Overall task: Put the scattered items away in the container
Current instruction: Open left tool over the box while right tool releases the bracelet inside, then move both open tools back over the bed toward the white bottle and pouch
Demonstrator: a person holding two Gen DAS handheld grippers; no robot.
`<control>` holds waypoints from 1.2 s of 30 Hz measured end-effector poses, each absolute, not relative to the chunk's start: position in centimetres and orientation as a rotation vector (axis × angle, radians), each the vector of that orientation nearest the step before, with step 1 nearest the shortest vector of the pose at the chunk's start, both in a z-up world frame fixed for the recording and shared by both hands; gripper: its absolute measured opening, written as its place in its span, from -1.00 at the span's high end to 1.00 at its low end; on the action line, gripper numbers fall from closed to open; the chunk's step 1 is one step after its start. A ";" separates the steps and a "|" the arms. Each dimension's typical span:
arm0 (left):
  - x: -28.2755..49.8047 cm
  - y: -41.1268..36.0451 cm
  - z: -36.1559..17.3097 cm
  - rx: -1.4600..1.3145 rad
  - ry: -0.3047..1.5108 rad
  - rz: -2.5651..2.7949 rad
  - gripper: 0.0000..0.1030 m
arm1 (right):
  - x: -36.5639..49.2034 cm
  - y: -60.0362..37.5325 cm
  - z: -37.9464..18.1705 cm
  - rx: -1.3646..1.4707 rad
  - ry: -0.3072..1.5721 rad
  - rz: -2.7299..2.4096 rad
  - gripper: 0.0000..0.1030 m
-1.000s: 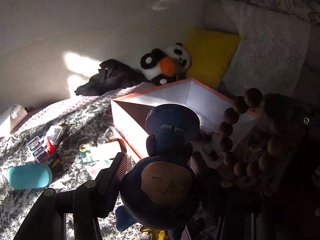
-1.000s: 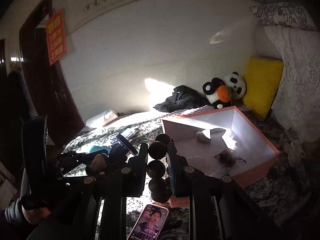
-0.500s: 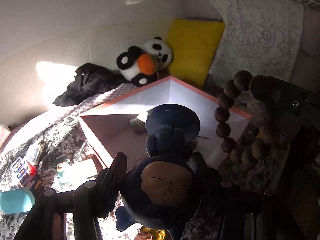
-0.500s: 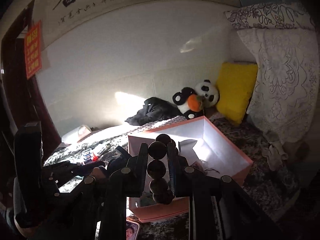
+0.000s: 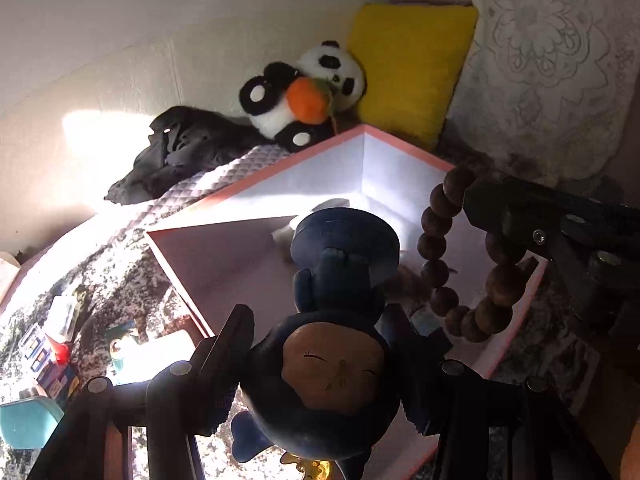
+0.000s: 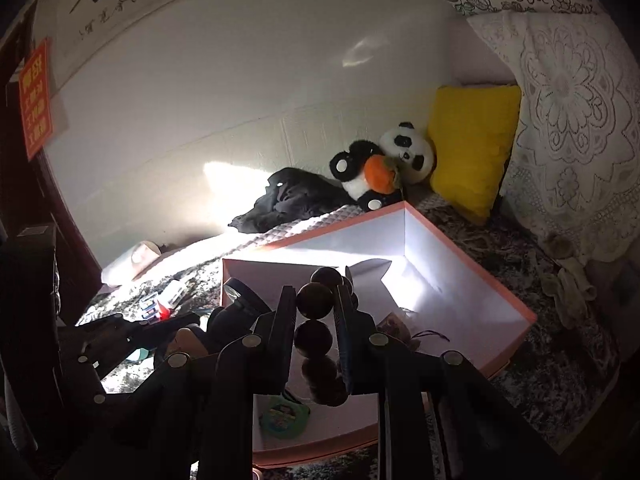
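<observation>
Dark-blue and glossy, a small figurine with a tan face and a round flat base (image 5: 332,344) is clamped head-first between the jaws of the left gripper (image 5: 324,364), its long axis pointing away from the camera toward the open pink cardboard box with a white interior (image 5: 256,192). The figurine's base hangs over the box's near wall, so the box floor lies just ahead and below. Beside it to the right, a loop of round brown wooden beads (image 5: 440,264) dangles over the same box, pinched by the right gripper (image 6: 314,308), whose jaws are closed tight on one bead with the rest of the strand hanging straight down. Both tools appear about equally near the opening. A few small objects already lie inside the box, too dim to name. Outside it, on the mottled bedspread (image 5: 120,272), sit scattered small packets (image 5: 48,344) and a teal case (image 5: 24,420). Behind are a panda plush (image 5: 308,88), a dark garment (image 5: 188,148) and a yellow cushion (image 5: 408,68).
</observation>
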State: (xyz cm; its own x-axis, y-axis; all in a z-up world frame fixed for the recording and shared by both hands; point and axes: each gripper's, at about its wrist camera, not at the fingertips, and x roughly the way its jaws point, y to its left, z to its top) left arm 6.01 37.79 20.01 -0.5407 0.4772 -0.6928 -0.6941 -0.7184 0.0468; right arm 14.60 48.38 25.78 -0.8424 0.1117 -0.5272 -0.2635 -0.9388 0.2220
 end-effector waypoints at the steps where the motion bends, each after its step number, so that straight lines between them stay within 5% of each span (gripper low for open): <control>1: 5.6 38.0 19.9 -0.885 0.416 2.250 -0.10 | 14.0 48.6 25.5 -0.785 0.434 2.804 0.61; 13: 2.9 40.5 18.9 -0.972 0.423 2.253 -0.19 | 11.3 51.4 23.5 -0.788 0.487 2.754 0.49; 15: 3.2 40.4 19.5 -0.927 0.449 2.298 -0.47 | 11.6 51.7 23.4 -0.770 0.478 2.729 -0.51; 16: 3.4 40.2 19.9 -0.898 0.460 2.318 -0.56 | 11.7 51.8 23.4 -0.752 0.475 2.722 -0.64; 26: 4.5 36.6 22.2 -0.858 0.424 2.335 -0.59 | 13.2 51.5 24.1 -0.709 0.447 2.710 -0.65; 36: 3.4 22.7 20.6 -0.992 0.305 2.476 -0.59 | 14.0 44.0 26.1 -0.691 0.338 2.864 -0.65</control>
